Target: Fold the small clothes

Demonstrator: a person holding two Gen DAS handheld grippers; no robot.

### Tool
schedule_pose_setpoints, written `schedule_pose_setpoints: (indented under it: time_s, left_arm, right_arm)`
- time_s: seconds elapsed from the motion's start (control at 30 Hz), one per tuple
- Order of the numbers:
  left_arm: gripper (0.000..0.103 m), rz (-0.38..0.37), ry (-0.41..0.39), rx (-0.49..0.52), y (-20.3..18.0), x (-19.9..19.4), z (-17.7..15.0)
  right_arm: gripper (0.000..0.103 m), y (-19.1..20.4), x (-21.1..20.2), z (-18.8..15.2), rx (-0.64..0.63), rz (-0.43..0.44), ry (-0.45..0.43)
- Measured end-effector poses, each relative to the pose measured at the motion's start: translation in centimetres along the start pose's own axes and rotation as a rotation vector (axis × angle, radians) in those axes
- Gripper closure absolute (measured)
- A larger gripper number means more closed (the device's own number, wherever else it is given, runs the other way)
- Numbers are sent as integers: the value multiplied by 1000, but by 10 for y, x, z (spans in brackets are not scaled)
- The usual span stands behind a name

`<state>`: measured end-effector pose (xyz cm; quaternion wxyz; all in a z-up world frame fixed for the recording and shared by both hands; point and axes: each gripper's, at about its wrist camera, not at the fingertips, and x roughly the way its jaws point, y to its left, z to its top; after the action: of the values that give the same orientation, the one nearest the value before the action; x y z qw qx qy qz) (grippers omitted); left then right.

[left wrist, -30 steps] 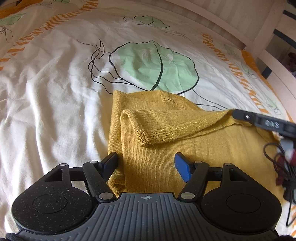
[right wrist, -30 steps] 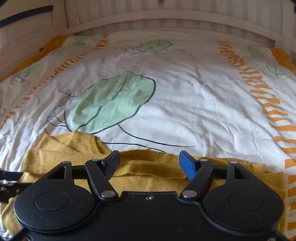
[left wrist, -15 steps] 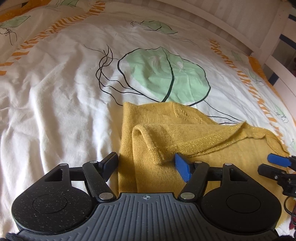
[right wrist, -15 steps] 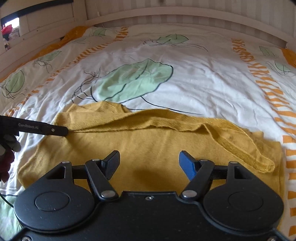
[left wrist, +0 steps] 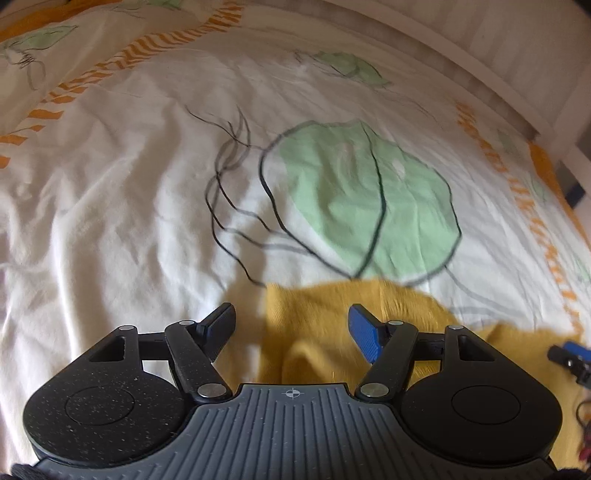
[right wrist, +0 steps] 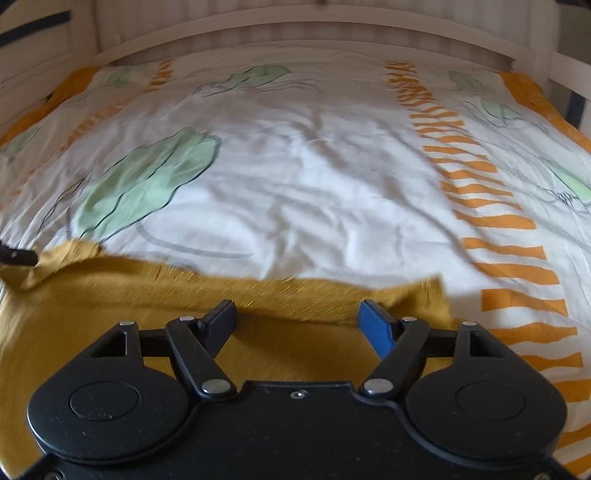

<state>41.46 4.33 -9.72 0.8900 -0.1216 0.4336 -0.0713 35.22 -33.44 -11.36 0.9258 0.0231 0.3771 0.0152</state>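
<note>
A mustard-yellow knit garment [left wrist: 317, 325] lies on the bed; it also shows in the right wrist view [right wrist: 110, 314], spread wide with a folded top edge. My left gripper [left wrist: 291, 328] is open and empty, above the garment's left edge. My right gripper [right wrist: 299, 325] is open and empty, above the garment's far edge. The right gripper's tip shows at the right edge of the left wrist view [left wrist: 569, 356]. The left gripper's tip shows at the left edge of the right wrist view [right wrist: 16, 256], at the garment's corner.
The bed cover [left wrist: 129, 192] is white with green leaf prints [left wrist: 369, 199] and orange stripes [right wrist: 491, 206]. A white slatted headboard [right wrist: 295, 33] runs along the far side. A dark cable [left wrist: 583, 421] lies at the right.
Both grippers have pulled back toward the near side and tilted up, so less of the garment shows. The raised fold seen earlier now lies lower. Both stay open.
</note>
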Motion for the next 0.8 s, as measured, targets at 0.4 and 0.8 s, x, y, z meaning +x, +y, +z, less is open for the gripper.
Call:
schedule_pose_setpoints:
  time_s: [0.4, 0.8]
  left_arm:
    - [37, -8, -65, 164, -23, -61, -22]
    - [37, 30, 32, 385, -55, -34, -67]
  right_arm:
    - [26, -4, -43, -5, 60, 87, -49]
    - [21, -18, -81, -49, 65, 109, -39]
